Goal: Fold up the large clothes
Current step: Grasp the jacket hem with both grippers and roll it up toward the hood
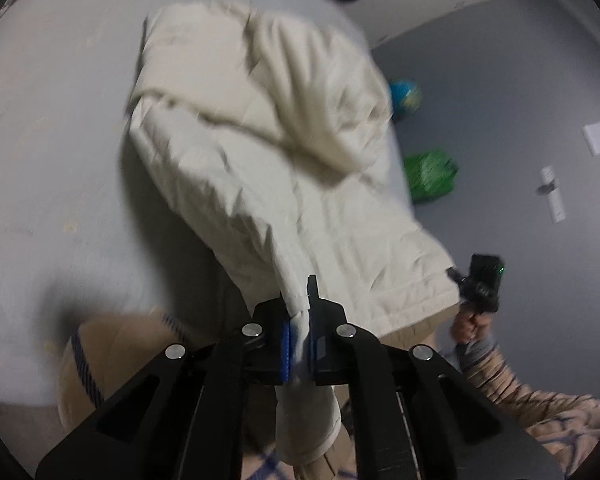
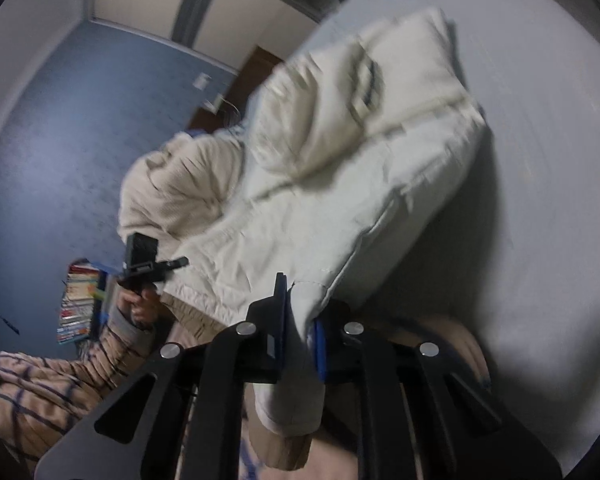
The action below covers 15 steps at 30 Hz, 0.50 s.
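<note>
Cream garment (image 1: 268,184) pinched in left claw (image 1: 300,320)

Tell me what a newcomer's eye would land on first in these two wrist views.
The big cream garment fills the middle of both views, spread over a pale grey bed surface with its near edge lifted. The left gripper is shut on one near corner of it and the right gripper on the other. Behind, a bright green bag lies on the floor.
</note>
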Available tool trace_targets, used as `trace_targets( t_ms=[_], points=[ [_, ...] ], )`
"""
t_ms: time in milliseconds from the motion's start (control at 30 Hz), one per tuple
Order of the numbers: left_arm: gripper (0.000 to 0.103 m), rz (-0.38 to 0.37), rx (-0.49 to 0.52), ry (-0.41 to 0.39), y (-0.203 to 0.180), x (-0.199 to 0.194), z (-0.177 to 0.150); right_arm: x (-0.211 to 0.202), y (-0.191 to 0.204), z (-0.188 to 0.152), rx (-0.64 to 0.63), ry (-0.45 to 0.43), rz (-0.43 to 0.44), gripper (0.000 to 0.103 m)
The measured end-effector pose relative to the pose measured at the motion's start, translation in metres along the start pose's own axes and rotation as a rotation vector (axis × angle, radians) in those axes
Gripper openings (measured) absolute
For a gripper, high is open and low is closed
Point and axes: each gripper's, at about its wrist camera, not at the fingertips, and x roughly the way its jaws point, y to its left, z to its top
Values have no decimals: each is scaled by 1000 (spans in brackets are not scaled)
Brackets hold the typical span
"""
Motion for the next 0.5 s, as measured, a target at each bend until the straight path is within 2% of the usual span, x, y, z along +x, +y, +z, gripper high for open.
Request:
trace_targets(
  t_ms=[167, 333, 500],
  points=[
    [6, -90, -13, -111, -13, -24, 29, -9, 17, 49, -11, -121, 85, 9],
    [6, -204, -84, -205, -12, -42, 64, -15, 9, 95, 46, -251, 175, 9],
    [6, -236, -102, -253, -13, -45, 99, -5, -9, 140, 133, -354, 228, 9]
  ],
)
